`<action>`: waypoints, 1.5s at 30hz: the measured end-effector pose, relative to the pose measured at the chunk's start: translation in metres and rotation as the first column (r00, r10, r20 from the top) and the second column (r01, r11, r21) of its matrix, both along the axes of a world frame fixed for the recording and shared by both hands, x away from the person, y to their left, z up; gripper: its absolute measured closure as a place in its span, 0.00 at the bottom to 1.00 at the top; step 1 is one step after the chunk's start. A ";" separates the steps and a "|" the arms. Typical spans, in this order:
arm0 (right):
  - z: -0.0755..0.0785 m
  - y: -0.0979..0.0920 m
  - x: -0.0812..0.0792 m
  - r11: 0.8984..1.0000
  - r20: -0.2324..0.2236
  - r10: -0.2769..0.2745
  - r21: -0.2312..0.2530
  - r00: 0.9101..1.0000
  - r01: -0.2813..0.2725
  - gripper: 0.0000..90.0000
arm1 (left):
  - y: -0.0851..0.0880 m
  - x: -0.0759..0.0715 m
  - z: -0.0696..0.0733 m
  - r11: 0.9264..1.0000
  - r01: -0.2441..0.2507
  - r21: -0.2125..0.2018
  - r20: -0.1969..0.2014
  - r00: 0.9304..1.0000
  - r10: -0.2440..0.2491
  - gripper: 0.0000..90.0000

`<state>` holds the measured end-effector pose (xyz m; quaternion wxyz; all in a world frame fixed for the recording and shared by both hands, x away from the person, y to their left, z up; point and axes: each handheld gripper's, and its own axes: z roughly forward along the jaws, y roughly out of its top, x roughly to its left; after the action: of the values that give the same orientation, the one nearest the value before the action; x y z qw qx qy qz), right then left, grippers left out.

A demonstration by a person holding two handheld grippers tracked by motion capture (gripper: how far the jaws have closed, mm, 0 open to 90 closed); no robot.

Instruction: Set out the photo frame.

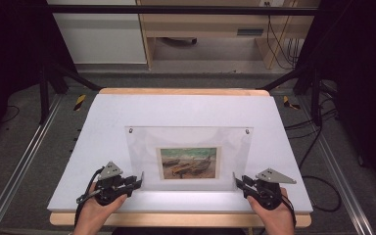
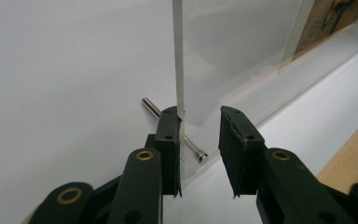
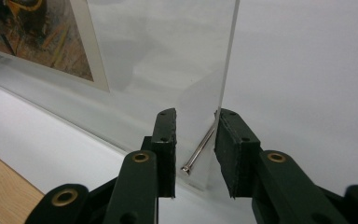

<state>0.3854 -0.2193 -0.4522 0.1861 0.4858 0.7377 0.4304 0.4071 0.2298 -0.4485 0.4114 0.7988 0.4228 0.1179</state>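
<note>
A clear acrylic picture frame (image 1: pixel 188 139) stands on the white board with a boat painting (image 1: pixel 189 163) in its lower middle. My left gripper (image 1: pixel 139 178) is at its lower left corner and my right gripper (image 1: pixel 236 180) at its lower right corner. In the left gripper view the jaws (image 2: pixel 199 119) straddle the panel (image 2: pixel 233 46): the left pad touches its edge and a gap shows at the right pad. A steel pin (image 2: pixel 151 106) runs through that corner. In the right gripper view the jaws (image 3: pixel 196 119) straddle the other corner (image 3: pixel 168 56). Its pin (image 3: pixel 200 149) lies between them, and the left pad stands off.
The white board (image 1: pixel 103 127) lies on a wooden table whose edge (image 1: pixel 181 219) shows in front. Two small screws (image 1: pixel 131 130) sit in the frame's top corners. Metal rails (image 1: pixel 24 156) flank the table, and cables (image 1: pixel 318 142) trail on the floor at right.
</note>
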 end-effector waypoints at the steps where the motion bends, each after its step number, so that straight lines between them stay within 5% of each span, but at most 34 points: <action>1: 0.000 0.000 0.000 1.000 -0.001 0.000 0.000 1.000 0.000 0.77 | 0.000 0.000 0.000 1.000 -0.002 0.000 0.001 1.000 0.002 0.76; 15: -0.002 0.002 -0.004 1.000 -0.008 0.005 -0.024 1.000 -0.005 0.76 | -0.003 -0.004 -0.001 0.999 0.012 0.045 0.010 1.000 -0.012 0.75; 29: -0.002 0.002 -0.004 1.000 -0.009 0.006 -0.022 1.000 -0.006 0.75 | -0.003 -0.003 -0.001 0.999 0.015 0.039 0.003 1.000 -0.015 0.74; 45: -0.002 0.004 -0.003 0.999 0.004 0.013 -0.032 1.000 -0.013 0.65 | -0.003 -0.002 -0.001 0.998 0.020 0.055 0.022 1.000 -0.021 0.59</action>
<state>0.3824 -0.2148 -0.4542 0.1925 0.4771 0.7473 0.4205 0.4050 0.2271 -0.4492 0.3954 0.8126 0.4066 0.1344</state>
